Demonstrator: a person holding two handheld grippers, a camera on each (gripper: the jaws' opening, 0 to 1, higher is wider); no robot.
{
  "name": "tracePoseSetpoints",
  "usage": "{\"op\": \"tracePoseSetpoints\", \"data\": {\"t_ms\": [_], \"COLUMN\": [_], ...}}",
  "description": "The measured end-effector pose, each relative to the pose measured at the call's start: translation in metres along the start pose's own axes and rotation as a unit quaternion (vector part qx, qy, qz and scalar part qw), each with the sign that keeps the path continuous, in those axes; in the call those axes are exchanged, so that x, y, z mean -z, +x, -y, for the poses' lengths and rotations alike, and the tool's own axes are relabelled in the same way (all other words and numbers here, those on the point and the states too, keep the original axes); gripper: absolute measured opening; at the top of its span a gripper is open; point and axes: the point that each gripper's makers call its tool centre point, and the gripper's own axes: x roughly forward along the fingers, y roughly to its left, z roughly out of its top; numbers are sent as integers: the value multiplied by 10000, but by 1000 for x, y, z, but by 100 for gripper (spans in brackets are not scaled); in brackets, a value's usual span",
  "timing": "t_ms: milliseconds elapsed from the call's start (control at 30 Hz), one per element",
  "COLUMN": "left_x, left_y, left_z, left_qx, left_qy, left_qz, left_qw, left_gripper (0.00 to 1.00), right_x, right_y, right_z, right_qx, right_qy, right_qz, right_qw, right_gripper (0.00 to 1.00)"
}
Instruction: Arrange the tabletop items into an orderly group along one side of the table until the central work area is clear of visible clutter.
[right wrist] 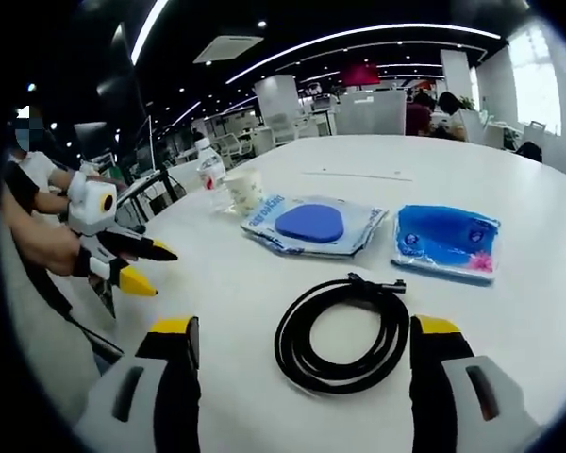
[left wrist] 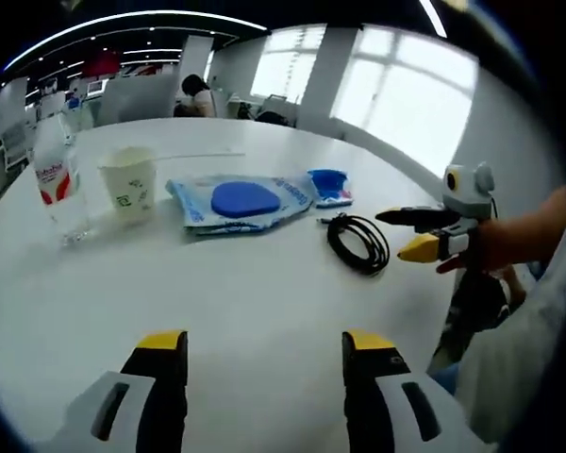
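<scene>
The right gripper (right wrist: 302,354) is hovering wide open, its jaws bracketing the coiled black cable (right wrist: 341,330) on the white table (right wrist: 509,311). Judged best: descend squarely, pinching several loops together (loose coils may unwind). Beyond the cable, the packet with the blue disc (right wrist: 311,225) and the blue pouch (right wrist: 445,242) are lying. The left gripper (left wrist: 264,363), also wide and empty, is waiting well short of the cable.

White round counter (right wrist: 509,179); coiled black cable (right wrist: 341,334); clear plastic pouch with blue oval pad (right wrist: 310,225); blue printed packet (right wrist: 447,240); cream paper cup (left wrist: 129,184); red-labelled clear bottle (left wrist: 57,179).
</scene>
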Motion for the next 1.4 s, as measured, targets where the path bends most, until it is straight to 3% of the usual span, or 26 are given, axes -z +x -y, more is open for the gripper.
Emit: {"op": "tracePoseSetpoints", "data": {"t_ms": [367, 800, 1100, 1400], "left_x": [-12, -23, -36, -38], "left_y": [-16, -31, -36, -37], "left_z": [-9, -13, -5, -1], "left_qx": [-25, -56, 42, 59], "left_qy": [239, 308, 438, 490], "left_qz": [267, 601, 917, 995], "left_qw": [9994, 9977, 9948, 9938], "left_gripper": [76, 89, 100, 100], "right_x": [-8, -20, -23, -24], "right_y": [-7, -11, -15, -18], "right_z": [-10, -32, -34, -32], "right_qx": [-118, -375, -479, -537], "right_qy": [-13, 62, 169, 207], "right_qz": [219, 462, 526, 533], "right_qw": [9997, 9982, 9973, 9969], "right_gripper": [99, 100, 100, 100]}}
